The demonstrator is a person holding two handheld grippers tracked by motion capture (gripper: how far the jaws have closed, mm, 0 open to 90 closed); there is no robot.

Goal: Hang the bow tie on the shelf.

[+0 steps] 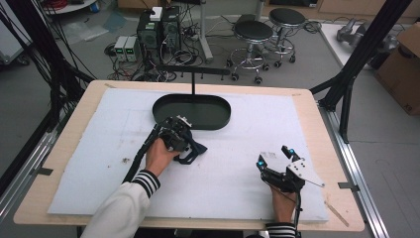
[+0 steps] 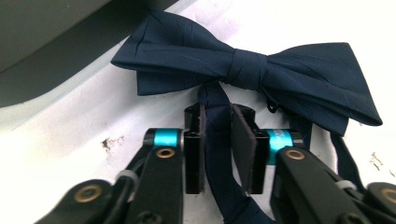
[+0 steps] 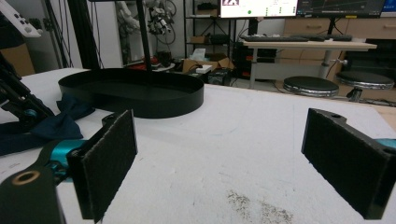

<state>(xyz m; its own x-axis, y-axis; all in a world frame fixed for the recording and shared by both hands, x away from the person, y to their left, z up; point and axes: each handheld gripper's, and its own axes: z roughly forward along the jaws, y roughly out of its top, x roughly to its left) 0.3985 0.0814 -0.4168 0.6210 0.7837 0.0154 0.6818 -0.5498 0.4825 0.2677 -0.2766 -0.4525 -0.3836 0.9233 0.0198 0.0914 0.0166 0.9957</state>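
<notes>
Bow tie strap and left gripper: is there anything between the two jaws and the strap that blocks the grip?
Nothing visible blocks it. In the left gripper view the strap of the navy bow tie already runs between the jaws of the left gripper, with a small gap at one pad.

Left gripper (image 1: 184, 133) over bow tie (image 1: 194, 151) beside black tray (image 1: 218, 119) — right gripper (image 1: 274, 157) well apart, jaws wide.

Table (image 1: 317, 148), white mat (image 1: 237, 148), tray (image 1: 218, 119), bow tie (image 1: 195, 148)
</notes>
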